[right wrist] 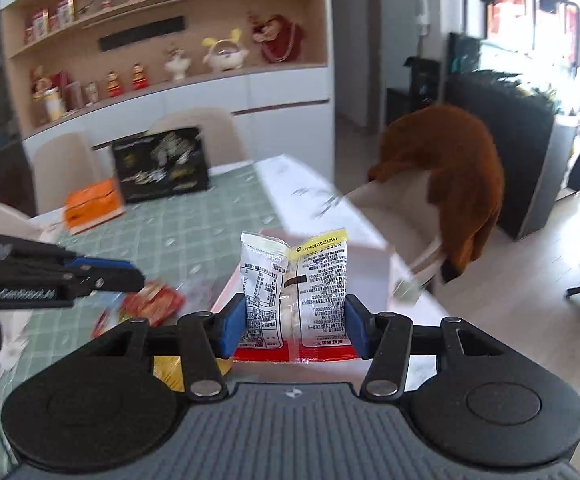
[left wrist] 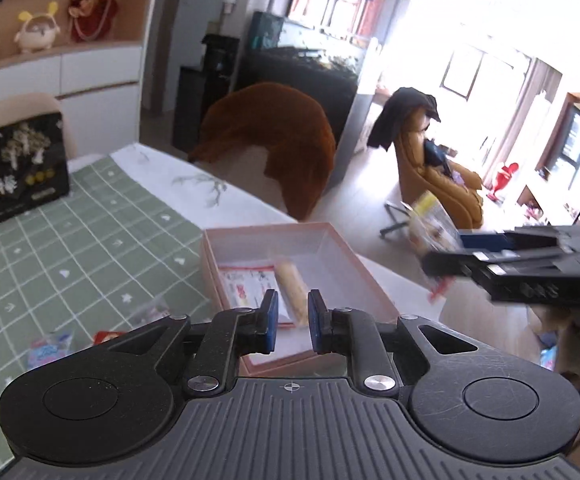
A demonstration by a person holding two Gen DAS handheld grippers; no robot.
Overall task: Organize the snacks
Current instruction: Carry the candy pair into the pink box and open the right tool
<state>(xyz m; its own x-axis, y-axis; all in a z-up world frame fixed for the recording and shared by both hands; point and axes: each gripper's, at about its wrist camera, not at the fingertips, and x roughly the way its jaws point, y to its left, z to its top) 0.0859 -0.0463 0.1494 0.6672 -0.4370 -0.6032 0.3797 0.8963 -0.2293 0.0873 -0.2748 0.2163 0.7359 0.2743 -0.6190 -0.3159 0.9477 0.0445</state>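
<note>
Snack packet [right wrist: 294, 292] stands upright, clamped in right gripper [right wrist: 294, 326]; only left view shows pink box [left wrist: 326, 236] beneath empty, closed left gripper [left wrist: 293, 322].

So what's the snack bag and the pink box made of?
The snack packet in the right hand-held gripper looks like thin glossy plastic film: crinkled, shiny, partly see-through. The pink box looks like matte cardboard: stiff, straight, thin walls, though I can't be certain.
</note>
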